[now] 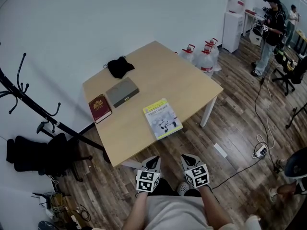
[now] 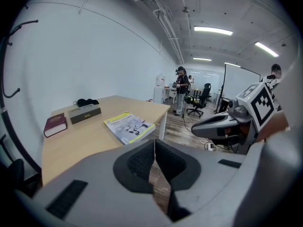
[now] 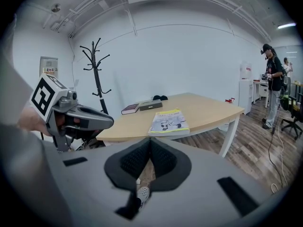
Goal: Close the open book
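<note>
A book with a yellow-edged cover (image 1: 162, 118) lies flat near the front edge of the wooden table (image 1: 163, 75), cover up and looking closed. It also shows in the left gripper view (image 2: 129, 126) and the right gripper view (image 3: 168, 122). My left gripper (image 1: 154, 161) (image 2: 155, 143) and my right gripper (image 1: 188, 158) (image 3: 150, 143) hang side by side just short of the table's front edge, off the book. Both are shut with nothing between the jaws.
A dark red book (image 1: 100, 108), a grey box (image 1: 122, 92) and a black cloth (image 1: 120, 66) lie at the table's far left. A black coat rack (image 1: 29, 99) stands left, water jugs (image 1: 205, 56) behind the table. People (image 1: 271, 28) stand far right; a power strip (image 1: 261, 151) lies on the floor.
</note>
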A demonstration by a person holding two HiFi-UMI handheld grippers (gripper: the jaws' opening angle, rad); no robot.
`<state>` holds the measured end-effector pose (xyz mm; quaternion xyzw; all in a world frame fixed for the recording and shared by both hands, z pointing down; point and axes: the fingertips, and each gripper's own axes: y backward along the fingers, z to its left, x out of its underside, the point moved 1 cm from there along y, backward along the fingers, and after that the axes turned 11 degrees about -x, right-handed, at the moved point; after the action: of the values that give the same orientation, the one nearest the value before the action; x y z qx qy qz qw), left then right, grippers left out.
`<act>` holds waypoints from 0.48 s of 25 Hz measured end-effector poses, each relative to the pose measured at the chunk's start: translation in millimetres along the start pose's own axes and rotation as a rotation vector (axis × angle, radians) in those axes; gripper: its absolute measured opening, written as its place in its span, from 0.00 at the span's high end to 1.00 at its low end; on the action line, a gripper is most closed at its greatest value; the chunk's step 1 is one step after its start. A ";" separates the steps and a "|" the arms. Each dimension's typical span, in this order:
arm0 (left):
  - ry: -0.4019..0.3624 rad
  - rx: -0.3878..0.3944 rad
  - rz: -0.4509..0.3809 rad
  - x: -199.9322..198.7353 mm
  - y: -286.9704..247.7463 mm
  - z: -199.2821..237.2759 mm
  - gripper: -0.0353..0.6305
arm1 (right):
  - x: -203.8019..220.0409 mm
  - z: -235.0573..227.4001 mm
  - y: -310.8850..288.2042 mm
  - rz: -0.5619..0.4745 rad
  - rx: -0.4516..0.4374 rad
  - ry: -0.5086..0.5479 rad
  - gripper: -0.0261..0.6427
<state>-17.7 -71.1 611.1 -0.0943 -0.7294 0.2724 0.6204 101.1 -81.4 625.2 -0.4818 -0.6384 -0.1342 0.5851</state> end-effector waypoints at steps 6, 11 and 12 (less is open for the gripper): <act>0.001 -0.003 -0.005 1.4 1.6 -0.5 0.91 | 2.6 1.6 -1.1 0.009 0.001 0.004 0.95; 0.000 0.006 -0.016 -0.7 1.5 -7.6 0.91 | 1.8 -1.3 2.1 0.009 0.007 0.013 0.95; 0.000 0.007 -0.017 -0.7 1.6 -7.7 0.91 | 1.4 -1.4 2.6 0.009 0.008 0.016 0.95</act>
<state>-10.5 -67.9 610.2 -0.0860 -0.7291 0.2699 0.6230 104.1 -80.5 625.8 -0.4812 -0.6321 -0.1326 0.5927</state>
